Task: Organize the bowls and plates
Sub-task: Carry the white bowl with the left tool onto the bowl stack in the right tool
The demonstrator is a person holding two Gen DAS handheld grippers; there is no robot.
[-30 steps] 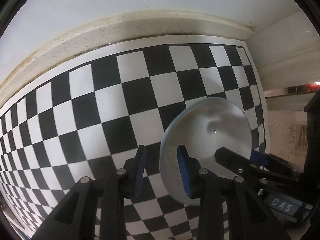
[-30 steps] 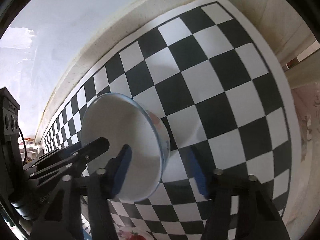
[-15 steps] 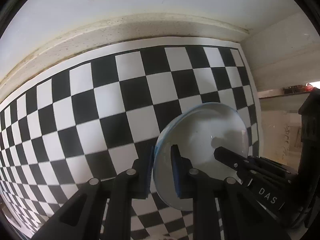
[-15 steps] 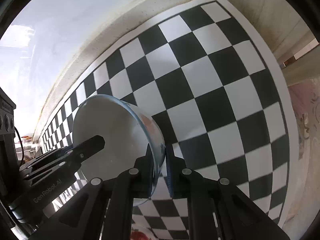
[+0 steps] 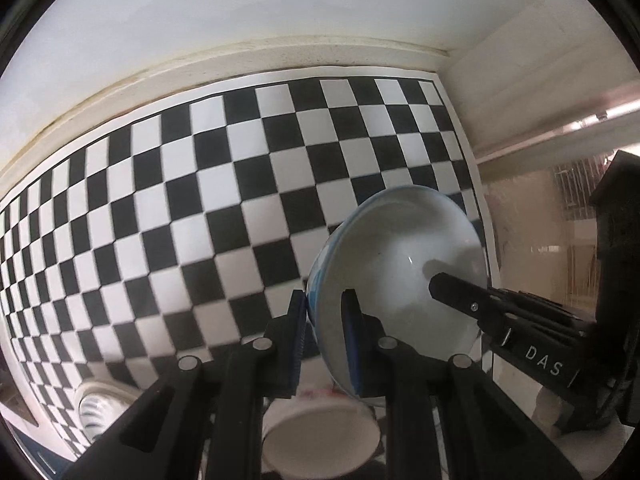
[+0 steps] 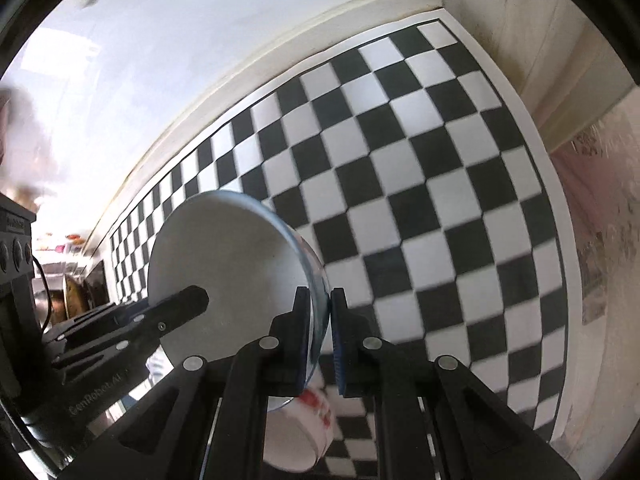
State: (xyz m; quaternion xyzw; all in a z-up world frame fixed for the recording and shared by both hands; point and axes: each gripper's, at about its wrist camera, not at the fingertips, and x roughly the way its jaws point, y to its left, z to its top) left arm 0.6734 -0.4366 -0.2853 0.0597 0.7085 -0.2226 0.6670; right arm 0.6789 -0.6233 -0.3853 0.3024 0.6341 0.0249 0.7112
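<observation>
A white bowl with a blue rim [image 5: 400, 256] is held in the air between both grippers, above the checkered mat [image 5: 200, 200]. My left gripper [image 5: 324, 328] is shut on its near rim. My right gripper [image 6: 319, 332] is shut on the opposite rim of the same bowl [image 6: 228, 248]. Each gripper's fingers show inside the bowl in the other's view. A second white bowl with red markings [image 5: 320, 436] sits on the mat below; it also shows in the right wrist view [image 6: 298, 436].
A blue-and-white patterned dish [image 5: 94, 408] lies at the lower left of the mat. A cream wall ledge [image 5: 240, 52] borders the mat's far side, and a side wall [image 6: 560, 60] stands at the right corner.
Both grippers closed on the bowl's rim, then lifted it up and back. The mat looks farther away and the red-marked bowl below has come into view.
</observation>
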